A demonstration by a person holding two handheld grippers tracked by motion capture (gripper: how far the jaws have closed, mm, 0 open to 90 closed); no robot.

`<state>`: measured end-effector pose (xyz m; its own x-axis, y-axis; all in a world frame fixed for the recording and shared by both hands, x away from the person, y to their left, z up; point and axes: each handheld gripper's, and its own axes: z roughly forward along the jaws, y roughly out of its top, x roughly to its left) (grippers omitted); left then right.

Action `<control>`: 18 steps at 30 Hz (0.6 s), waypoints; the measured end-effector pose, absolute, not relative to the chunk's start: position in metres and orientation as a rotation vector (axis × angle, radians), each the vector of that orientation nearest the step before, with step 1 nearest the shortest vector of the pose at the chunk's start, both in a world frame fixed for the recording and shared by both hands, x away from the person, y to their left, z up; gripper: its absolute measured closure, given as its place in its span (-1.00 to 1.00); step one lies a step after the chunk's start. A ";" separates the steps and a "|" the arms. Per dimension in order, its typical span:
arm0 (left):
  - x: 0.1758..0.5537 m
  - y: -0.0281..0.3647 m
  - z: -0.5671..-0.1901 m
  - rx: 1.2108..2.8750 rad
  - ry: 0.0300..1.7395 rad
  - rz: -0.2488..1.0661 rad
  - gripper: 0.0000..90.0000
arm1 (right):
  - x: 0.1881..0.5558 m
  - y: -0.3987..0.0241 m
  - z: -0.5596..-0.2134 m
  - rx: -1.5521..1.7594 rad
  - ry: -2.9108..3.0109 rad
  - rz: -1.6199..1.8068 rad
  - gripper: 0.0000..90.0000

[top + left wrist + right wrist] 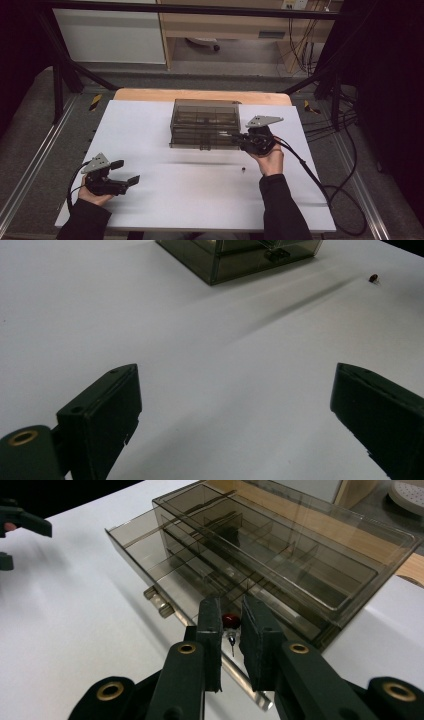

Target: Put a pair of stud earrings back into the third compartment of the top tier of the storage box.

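Note:
A smoky see-through drawer box (205, 122) stands at the table's middle back. One of its drawers (150, 545) is pulled out, showing divided compartments. My right gripper (231, 614) hovers over the drawer's front handle bar (161, 606), shut on a small red-headed pin (229, 621) whose metal tip points down. In the high view the right gripper (236, 139) is at the box's front right corner. A second small dark-red piece (243, 170) (373, 278) lies loose on the table. My left gripper (126, 171) (235, 405) rests open at the front left, holding nothing.
The white table top (190, 195) spreads wide in front of the box. A wooden strip (150, 95) runs along the table's back edge. The right gripper's cable (320, 185) trails off the right side. The left gripper (15, 540) shows far off in the right gripper view.

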<state>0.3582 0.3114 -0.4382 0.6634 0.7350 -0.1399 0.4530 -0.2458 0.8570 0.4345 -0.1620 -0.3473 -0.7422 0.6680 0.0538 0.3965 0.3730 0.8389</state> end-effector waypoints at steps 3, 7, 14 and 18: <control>0.358 0.311 -0.438 1.893 0.933 0.358 -0.86 | 0.441 -0.156 -0.350 0.951 2.352 1.282 0.76; 0.358 0.312 -0.438 1.893 0.935 0.356 -0.86 | 0.449 -0.151 -0.355 0.971 2.365 1.256 0.76; 0.358 0.312 -0.439 1.893 0.936 0.356 -0.86 | 0.459 -0.147 -0.366 1.010 2.377 1.218 0.76; 0.358 0.312 -0.438 1.895 0.933 0.358 -0.86 | 0.463 -0.145 -0.370 1.022 2.384 1.208 0.76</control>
